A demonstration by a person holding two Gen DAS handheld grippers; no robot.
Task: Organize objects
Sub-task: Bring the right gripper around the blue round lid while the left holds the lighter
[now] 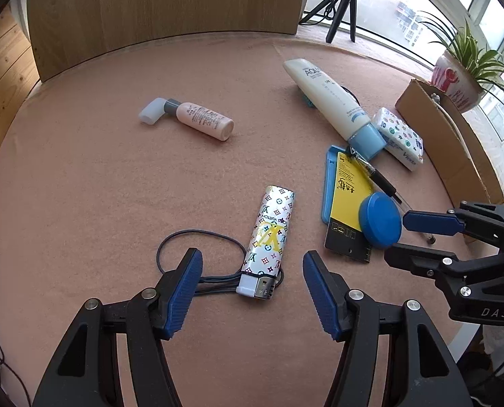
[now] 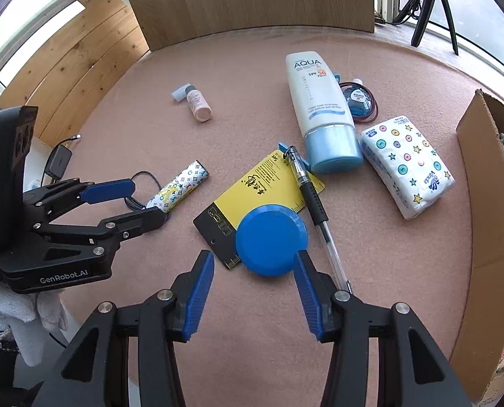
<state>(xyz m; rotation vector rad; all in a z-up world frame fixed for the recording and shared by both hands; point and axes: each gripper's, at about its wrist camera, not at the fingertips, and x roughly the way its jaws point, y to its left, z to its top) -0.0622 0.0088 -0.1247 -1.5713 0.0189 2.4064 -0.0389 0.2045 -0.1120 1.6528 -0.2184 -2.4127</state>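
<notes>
Fingers (image 1: 197, 271) of both tools angle steeply down, spread, apparently gripping nothing.

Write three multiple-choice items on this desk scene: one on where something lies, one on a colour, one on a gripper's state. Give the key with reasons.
1. Where does the round lid lie?
A. on the yellow card
B. inside the cardboard box
C. on the tissue pack

2. What colour is the cap of the sunscreen tube?
A. red
B. light blue
C. black

3. How does the left gripper stand?
A. shut on the lighter
B. shut on the pen
C. open, holding nothing

Key: 1 A, the lid overlaps the card's lower end. 2 B, the cap beside the tissue pack is light blue. 3 C, both fingers stand clear of the lighter lying between them.
</notes>
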